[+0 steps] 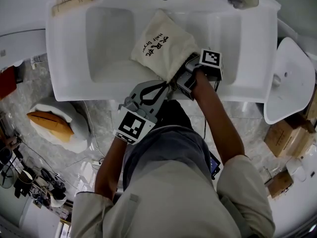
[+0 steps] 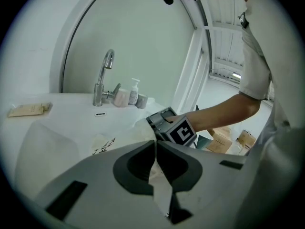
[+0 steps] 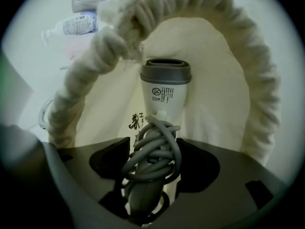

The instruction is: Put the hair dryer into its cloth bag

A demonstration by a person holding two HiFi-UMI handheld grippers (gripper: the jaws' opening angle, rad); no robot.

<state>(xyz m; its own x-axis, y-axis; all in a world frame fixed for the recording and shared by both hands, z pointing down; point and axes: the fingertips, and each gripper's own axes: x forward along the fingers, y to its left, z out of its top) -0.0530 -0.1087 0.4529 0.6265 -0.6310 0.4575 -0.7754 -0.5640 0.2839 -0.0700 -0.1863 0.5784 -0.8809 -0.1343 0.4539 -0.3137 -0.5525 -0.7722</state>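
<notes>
Over to the right hand-held gripper (image 3: 153, 142): its jaws are spread wide inside the bag (image 3: 228, 104). The dryer (image 3: 164, 87) is seen between them, nozzle forward, its handle wound with grey cord (image 3: 152, 156). The pads are seen just beside the cord, not pressing it. Now the left hand-held gripper (image 2: 156, 144): its jaws are brought together on a fold of the bag's rim, pinched tight.

So the dryer is found within the bag's mouth, framed by the gathered hem (image 3: 95, 56). The bag is laid in a white sink (image 1: 109, 38), mouth towards the front edge, black lettering up. A chrome tap (image 2: 102, 80) and small bottles (image 2: 135, 92) are stood on the desk (image 2: 62, 111) behind it.

Marble floor (image 1: 99, 128) and cardboard boxes (image 1: 282, 133) are picked out in the head view only. The dryer is shown by the right gripper view alone. From the head view it is hidden by cloth, with both grippers seen at the bag's mouth.
</notes>
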